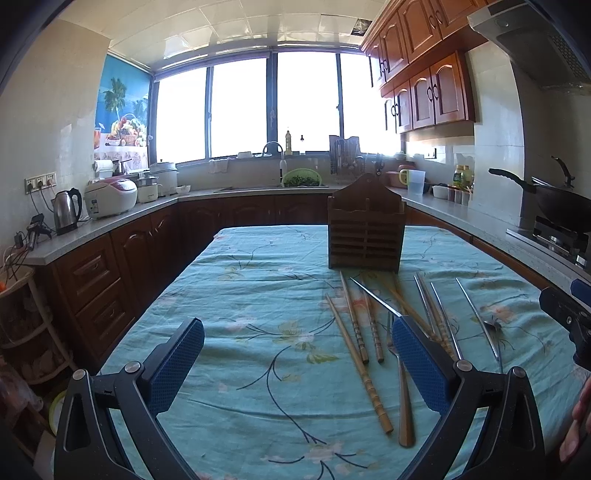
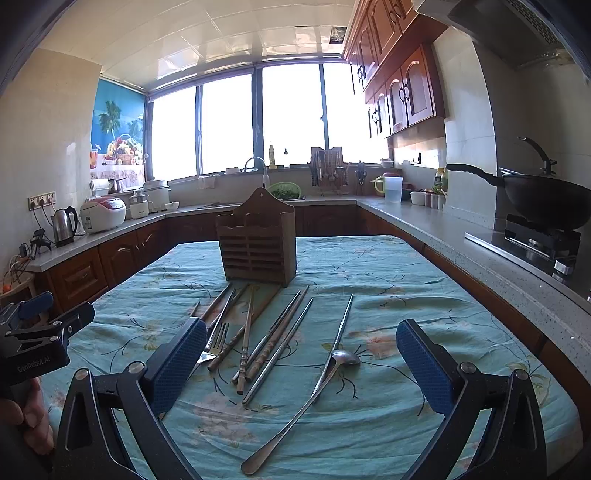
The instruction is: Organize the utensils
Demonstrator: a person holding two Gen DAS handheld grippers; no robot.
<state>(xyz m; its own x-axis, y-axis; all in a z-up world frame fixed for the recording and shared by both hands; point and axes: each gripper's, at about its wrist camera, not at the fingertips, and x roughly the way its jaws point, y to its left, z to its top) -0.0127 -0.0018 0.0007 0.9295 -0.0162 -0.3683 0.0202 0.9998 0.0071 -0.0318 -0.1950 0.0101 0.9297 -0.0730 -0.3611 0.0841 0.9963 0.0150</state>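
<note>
Hovering level over scattered utensils [image 2: 273, 339], left gripper [image 1: 299, 354], right gripper [image 2: 301, 354], fingers spread wide, empty

A bright wide window [image 1: 273, 103] fills the far wall above the sink counter [image 1: 258, 190]. Dark wooden wall cabinets [image 1: 424, 74] hang on the right, a beach poster [image 1: 122, 107] on the left, white ceiling tiles [image 1: 240, 26] overhead.

The fork [image 2: 216, 345] is partly covered by the left finger of the right gripper [image 2: 301, 356] in the right wrist view; the hand [image 2: 27, 421] is cut by the frame edge; the holder [image 1: 365, 225] compartments' contents perhaps cannot be judged.
</note>
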